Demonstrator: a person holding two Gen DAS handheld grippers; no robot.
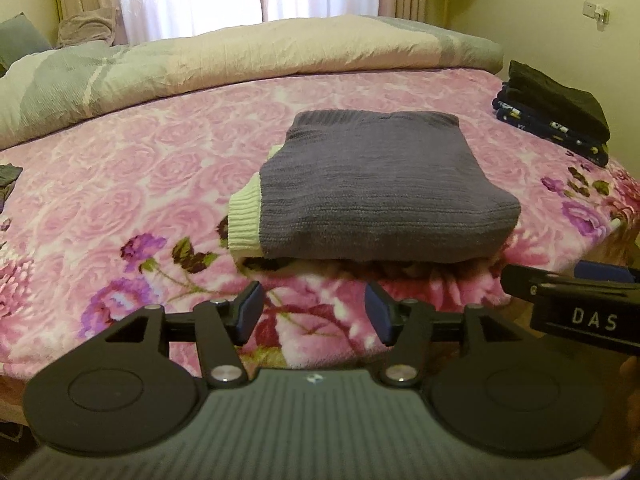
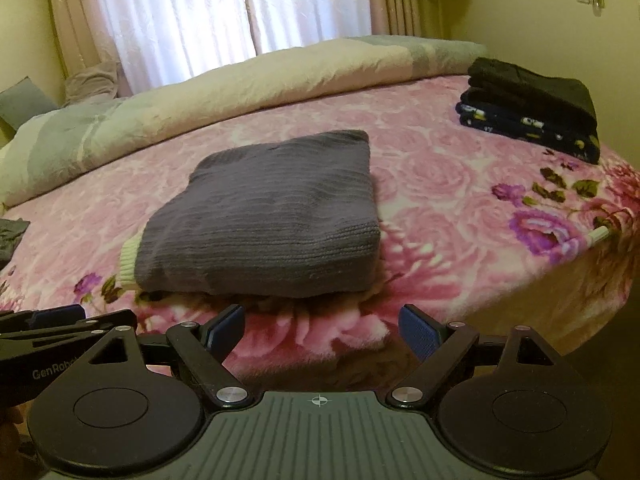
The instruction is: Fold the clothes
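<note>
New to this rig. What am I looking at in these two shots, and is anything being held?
No robot arm here: a person holds a two-finger gripper in each hand, each with a fisheye camera looking forward along its fingers. One picture is from the left gripper, the other from the right gripper; each also catches the other at its edge. Both stand open over the pink flowered blanket with nothing between the fingers. On the bed ahead lies a folded grey sweater with a pale green cuff sticking out. A stack of dark folded clothes sits at the far right, a rolled duvet behind.

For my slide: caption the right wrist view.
Folded grey sweater on floral blanket; open right gripper empty.
</note>
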